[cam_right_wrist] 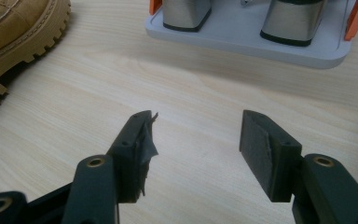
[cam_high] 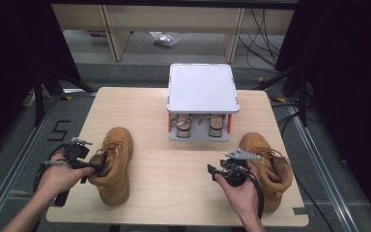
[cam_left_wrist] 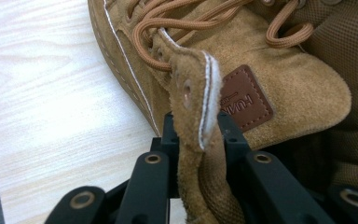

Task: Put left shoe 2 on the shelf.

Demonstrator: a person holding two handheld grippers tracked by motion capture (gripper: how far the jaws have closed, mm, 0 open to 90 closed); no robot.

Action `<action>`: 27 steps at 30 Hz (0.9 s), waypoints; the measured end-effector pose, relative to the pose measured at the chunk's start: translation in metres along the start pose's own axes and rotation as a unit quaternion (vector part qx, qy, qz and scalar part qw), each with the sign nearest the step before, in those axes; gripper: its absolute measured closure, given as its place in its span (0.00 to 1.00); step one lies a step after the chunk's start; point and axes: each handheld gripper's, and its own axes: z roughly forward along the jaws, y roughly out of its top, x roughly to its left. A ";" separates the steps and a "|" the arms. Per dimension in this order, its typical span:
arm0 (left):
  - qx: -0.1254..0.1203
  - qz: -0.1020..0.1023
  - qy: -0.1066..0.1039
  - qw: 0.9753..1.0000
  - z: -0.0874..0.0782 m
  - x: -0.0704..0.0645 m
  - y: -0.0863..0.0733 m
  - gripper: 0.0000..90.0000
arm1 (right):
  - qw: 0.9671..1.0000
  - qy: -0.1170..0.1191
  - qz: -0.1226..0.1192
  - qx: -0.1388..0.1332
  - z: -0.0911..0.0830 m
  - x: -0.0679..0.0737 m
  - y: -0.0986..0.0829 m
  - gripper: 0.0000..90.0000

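two tan boots (cam_high: 115,164), one grey lidded box (cam_high: 202,88), one table (cam_high: 164,169)

Work area surroundings

Beyond the grippers, a wooden table (cam_high: 174,169) is standing on grey floor (cam_high: 14,140); pale shelving (cam_high: 174,24) is lining the far wall.

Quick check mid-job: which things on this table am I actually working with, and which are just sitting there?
In the job:
left boot, its collar flap pinched in the left gripper
right gripper, jaws open over the table

Lying about:
right boot, untouched
grey lidded rack holding another pair of shoes
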 end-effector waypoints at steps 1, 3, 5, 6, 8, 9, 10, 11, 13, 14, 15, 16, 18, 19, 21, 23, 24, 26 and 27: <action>-0.007 -0.002 0.004 1.000 0.001 -0.001 0.000 0.86 | 1.000 0.005 0.003 -0.002 0.000 0.001 0.000 0.50; -0.004 0.016 0.000 1.000 0.000 0.000 0.000 0.87 | 1.000 0.005 0.002 -0.004 -0.001 0.000 0.000 0.50; -0.012 0.011 -0.008 1.000 0.000 0.002 -0.001 0.88 | 1.000 0.005 0.024 0.003 -0.002 0.003 0.000 0.50; -0.016 0.004 -0.014 1.000 0.000 0.003 -0.002 0.88 | 1.000 0.008 0.026 0.002 -0.002 0.003 0.000 0.50; -0.027 -0.009 -0.023 0.999 -0.001 0.007 -0.004 0.89 | 1.000 0.010 0.019 -0.001 -0.001 0.000 0.000 0.51; -0.034 -0.012 -0.024 0.999 -0.002 0.008 -0.005 0.89 | 0.999 0.004 0.033 0.006 -0.003 0.002 0.000 0.51; -0.042 -0.010 -0.019 0.999 -0.002 0.011 -0.005 0.89 | 1.000 0.009 0.030 0.001 -0.001 0.002 0.000 0.51; -0.042 -0.010 -0.016 0.999 -0.003 0.013 -0.005 0.90 | 0.999 0.010 0.031 0.001 -0.001 0.002 0.000 0.51; -0.056 -0.019 -0.019 0.998 -0.003 0.015 -0.005 0.91 | 0.999 0.009 0.031 0.002 -0.001 0.002 0.000 0.51; -0.060 -0.016 -0.015 0.998 -0.003 0.016 -0.005 0.91 | 0.999 0.011 0.033 0.002 -0.001 0.003 0.000 0.51; -0.057 -0.016 -0.017 0.998 -0.003 0.016 -0.004 0.92 | 0.999 0.010 0.033 0.001 -0.001 0.003 0.000 0.51; -0.061 -0.022 -0.019 0.998 -0.003 0.017 -0.003 0.92 | 0.999 0.009 0.032 0.001 -0.001 0.002 0.000 0.51; -0.066 -0.027 -0.021 0.997 -0.004 0.019 -0.001 0.92 | 0.999 0.010 0.033 -0.002 -0.001 0.002 0.000 0.51; -0.068 -0.030 -0.023 0.997 -0.004 0.019 -0.001 0.92 | 1.000 0.006 0.020 -0.007 0.000 -0.001 0.000 0.51; -0.072 -0.038 -0.031 0.996 -0.006 0.021 0.000 0.93 | 1.000 0.008 0.020 -0.009 0.000 -0.001 -0.001 0.51; -0.074 -0.043 -0.036 0.996 -0.007 0.023 0.002 0.93 | 1.000 0.010 0.023 -0.012 0.001 -0.002 -0.001 0.51; -0.073 -0.048 -0.043 0.995 -0.008 0.024 0.003 0.93 | 1.000 0.008 0.022 -0.011 0.000 -0.002 -0.001 0.51; -0.075 -0.053 -0.052 0.994 -0.009 0.024 0.005 0.93 | 1.000 0.009 0.024 -0.012 -0.001 -0.002 0.000 0.51; -0.077 -0.057 -0.055 0.994 -0.009 0.024 0.006 0.93 | 1.000 0.011 0.022 -0.013 0.000 -0.002 0.000 0.51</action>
